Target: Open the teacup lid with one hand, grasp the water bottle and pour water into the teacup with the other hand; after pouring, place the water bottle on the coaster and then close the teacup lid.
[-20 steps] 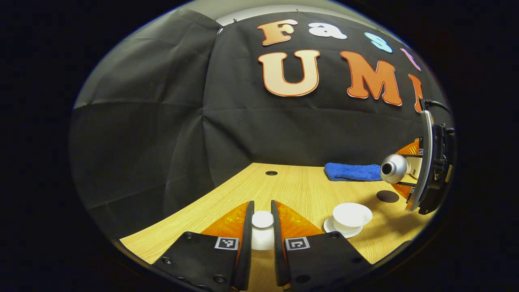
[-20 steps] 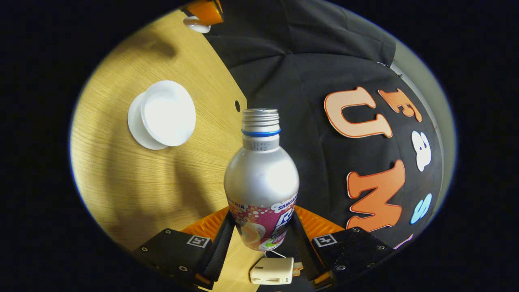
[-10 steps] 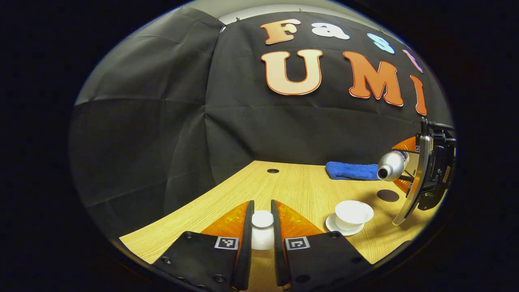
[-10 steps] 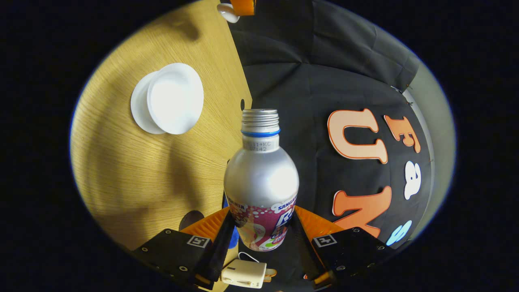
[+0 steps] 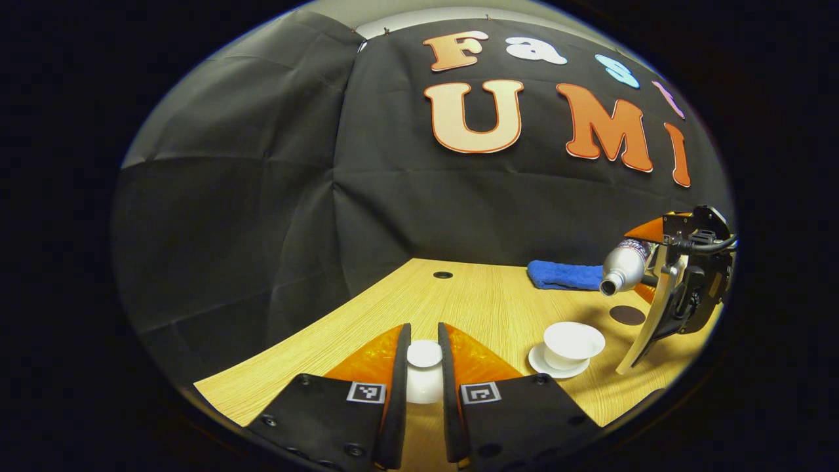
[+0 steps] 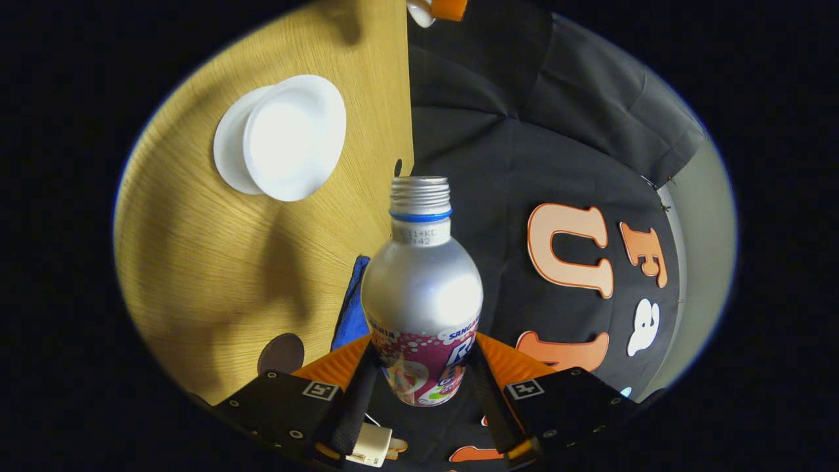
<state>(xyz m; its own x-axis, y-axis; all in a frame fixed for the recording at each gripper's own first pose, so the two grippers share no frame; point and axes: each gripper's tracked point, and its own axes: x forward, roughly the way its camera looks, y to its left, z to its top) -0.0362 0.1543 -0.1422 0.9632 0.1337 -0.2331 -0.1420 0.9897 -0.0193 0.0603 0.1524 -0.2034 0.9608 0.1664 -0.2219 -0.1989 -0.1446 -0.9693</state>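
White glazed ceramic sat between the fingers of my left gripper (image 5: 425, 393) — the small round teacup lid (image 5: 424, 367), pinched by its knob and held off to the side, low over the pale wood-grain table (image 5: 472, 301), so the cup stayed open for pouring. My right gripper (image 6: 419, 393) had both fingers pressed on the printed lower body of the silver metal water bottle (image 6: 421, 295), its threaded, capless neck with a blue ring pointing away from me. In the left gripper view that bottle (image 5: 623, 265) lay tipped nearly level, mouth angled down toward the white porcelain teacup (image 5: 572, 342) on its white saucer (image 5: 543, 367), yet a little beyond and above the rim, not over it. I judged the pour either finished or not quite lined up; no stream was visible, and I could not tell whether the cup held water.

Further out, the dark round coaster (image 5: 627, 315) waited just behind the cup — the bottle's landing spot — with a folded blue cloth (image 5: 565, 275) near the wall, likely for spills.

The bottle's pink label was partly hidden by my fingers; a printed code on the neck was too small to trust.
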